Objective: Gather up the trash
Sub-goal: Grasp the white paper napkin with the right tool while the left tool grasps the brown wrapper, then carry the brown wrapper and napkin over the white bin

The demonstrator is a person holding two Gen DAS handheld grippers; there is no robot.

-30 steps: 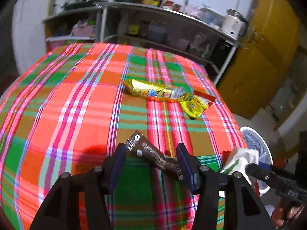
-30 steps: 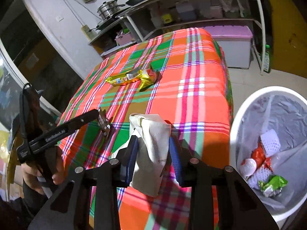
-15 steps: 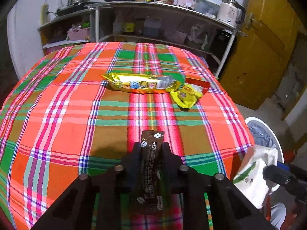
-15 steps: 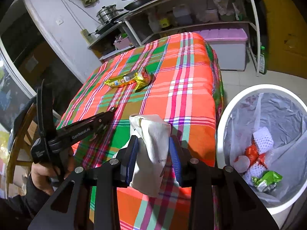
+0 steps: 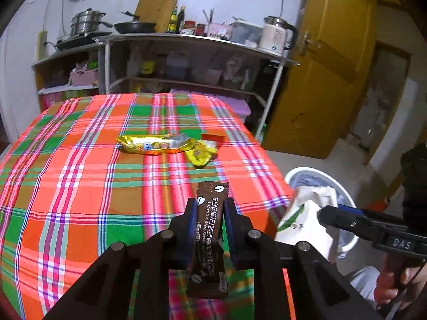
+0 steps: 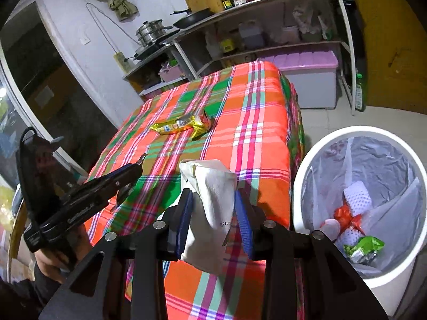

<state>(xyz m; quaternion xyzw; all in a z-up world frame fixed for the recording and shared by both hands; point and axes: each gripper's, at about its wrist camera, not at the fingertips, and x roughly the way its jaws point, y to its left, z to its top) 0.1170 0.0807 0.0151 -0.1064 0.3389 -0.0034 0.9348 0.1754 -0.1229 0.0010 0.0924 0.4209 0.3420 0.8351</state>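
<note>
My left gripper (image 5: 210, 204) is shut on a brown coffee sachet (image 5: 210, 240), which stands upright between the pads above the plaid tablecloth (image 5: 80, 186). My right gripper (image 6: 212, 196) is shut on a crumpled white paper carton (image 6: 213, 176), held over the table's near right corner beside the white bin (image 6: 301, 176). From the left wrist view, the carton (image 5: 301, 221) hangs in front of the bin rim (image 5: 307, 170). A long yellow wrapper (image 5: 154, 144) and a small yellow packet (image 5: 201, 152) lie mid-table.
The bin holds a clear liner and several scraps, among them a green wrapper (image 6: 364, 246). Behind the table stand metal shelves (image 5: 186, 61) with pots and a kettle, a purple-lidded box (image 6: 307, 80) and a yellow door (image 5: 325, 80). A hand (image 6: 50, 264) holds the left gripper.
The left jaws closed on the brown sachet, which went from lying slanted on the cloth to upright and lifted. The right gripper carried the carton a little up and towards the bin.
</note>
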